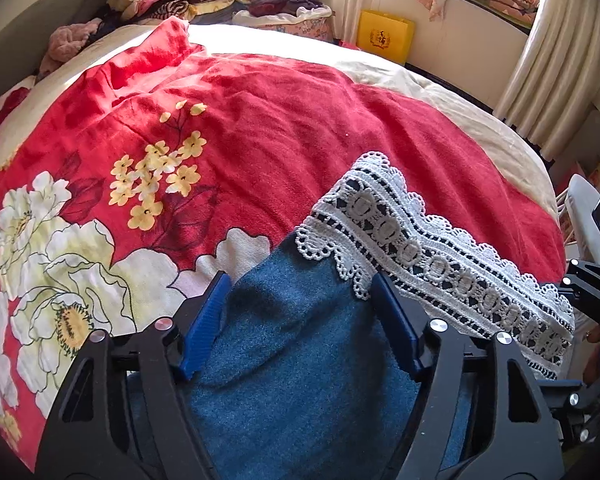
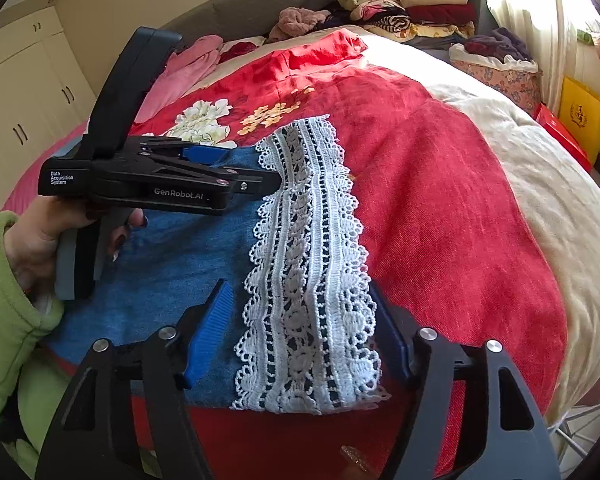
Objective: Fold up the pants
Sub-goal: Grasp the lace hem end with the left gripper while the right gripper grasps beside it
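Lying flat on a red blanket (image 1: 300, 128) with big flowers are the blue pants (image 1: 284, 360), folded small, with a white lace cuff (image 1: 428, 248) along one side. The left gripper (image 1: 300, 308) is wide open above the blue cloth, with the lace just past its right finger. It holds nothing. The right gripper (image 2: 304, 320) is wide open too, with the lace between its fingers, and it holds nothing. In the right wrist view, the left gripper (image 2: 236, 168) sits ahead and to the left, over the far end of the pants, held by a hand (image 2: 40, 240) in a green sleeve. Far ahead of both grippers is a pile of folded clothes (image 2: 412, 8).
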Motion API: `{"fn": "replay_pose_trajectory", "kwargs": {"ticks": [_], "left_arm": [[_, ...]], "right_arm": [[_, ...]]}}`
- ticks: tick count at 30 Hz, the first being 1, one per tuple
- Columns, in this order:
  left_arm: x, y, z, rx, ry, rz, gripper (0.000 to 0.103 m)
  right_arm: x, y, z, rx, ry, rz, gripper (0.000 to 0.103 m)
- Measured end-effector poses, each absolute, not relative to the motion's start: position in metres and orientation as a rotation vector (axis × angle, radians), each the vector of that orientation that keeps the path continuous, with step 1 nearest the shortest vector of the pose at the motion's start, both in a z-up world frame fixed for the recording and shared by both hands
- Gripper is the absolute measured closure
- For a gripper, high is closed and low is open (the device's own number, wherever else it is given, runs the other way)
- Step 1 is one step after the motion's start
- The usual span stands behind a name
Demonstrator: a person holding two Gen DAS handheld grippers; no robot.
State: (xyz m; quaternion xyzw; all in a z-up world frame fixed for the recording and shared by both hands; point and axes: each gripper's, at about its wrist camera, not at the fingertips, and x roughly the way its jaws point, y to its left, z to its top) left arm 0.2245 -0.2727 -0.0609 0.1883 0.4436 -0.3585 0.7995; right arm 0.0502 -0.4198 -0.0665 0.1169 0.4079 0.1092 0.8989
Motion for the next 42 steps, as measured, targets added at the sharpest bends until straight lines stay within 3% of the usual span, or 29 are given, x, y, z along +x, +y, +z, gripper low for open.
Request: {"fn": "replay_pose_trajectory", "kwargs": {"ticks": [32,37,42], "left_arm": [[0.222,-0.274,-0.064,0.368,0.927,-0.767,0.045],[0.218,-0.277,-0.063,0.410,0.920,-0.743,0.055],[0.215,-0.276,-0.062,0.410,0.934,-0.732,0.070]], "right_arm": [[0.047,-0.409,-0.071,0.242,0.844,0.263,0.044],[0.050,-0.410,-0.069,0.257,0.850,0.275,0.063],[0.049,-0.408,-0.069,0.258,0.847,0.288,0.074]]}}
